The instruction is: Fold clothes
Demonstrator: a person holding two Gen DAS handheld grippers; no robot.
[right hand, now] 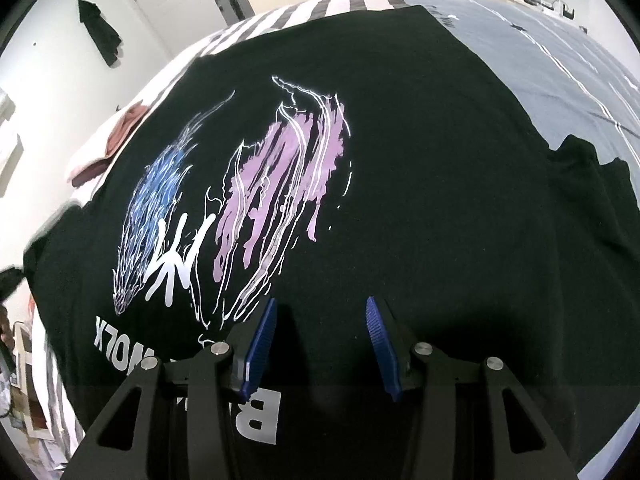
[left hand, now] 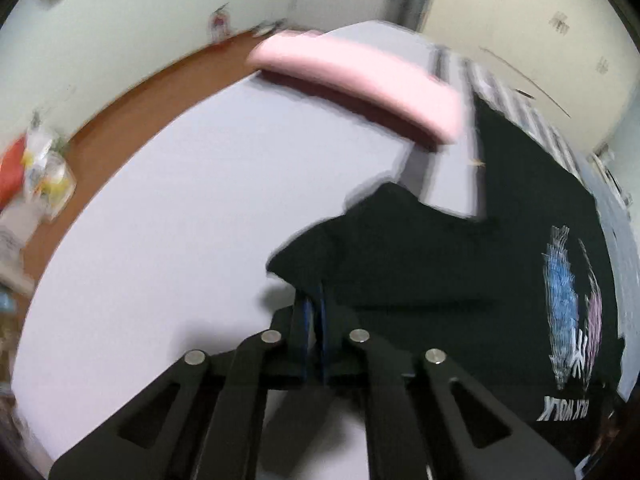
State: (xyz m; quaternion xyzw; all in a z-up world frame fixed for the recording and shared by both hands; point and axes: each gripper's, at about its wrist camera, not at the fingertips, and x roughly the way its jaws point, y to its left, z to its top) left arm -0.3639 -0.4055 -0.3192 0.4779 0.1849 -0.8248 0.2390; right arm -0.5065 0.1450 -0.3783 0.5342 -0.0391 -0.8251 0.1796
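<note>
Pale smooth bedsheet (left hand: 160,220) bears black printed T-shirt (right hand: 400,160); left tongs (left hand: 314,304) pinch its sleeve, right tongs (right hand: 320,308) spread.

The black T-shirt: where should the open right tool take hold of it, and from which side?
Probably the free sleeve on the black T-shirt, coming in from the outer edge. It juts onto the grey bedding, so its hem is exposed; the right tool hovers over flat cloth.

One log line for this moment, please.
left tongs: shut on black T-shirt sleeve | right tongs: open over shirt
</note>
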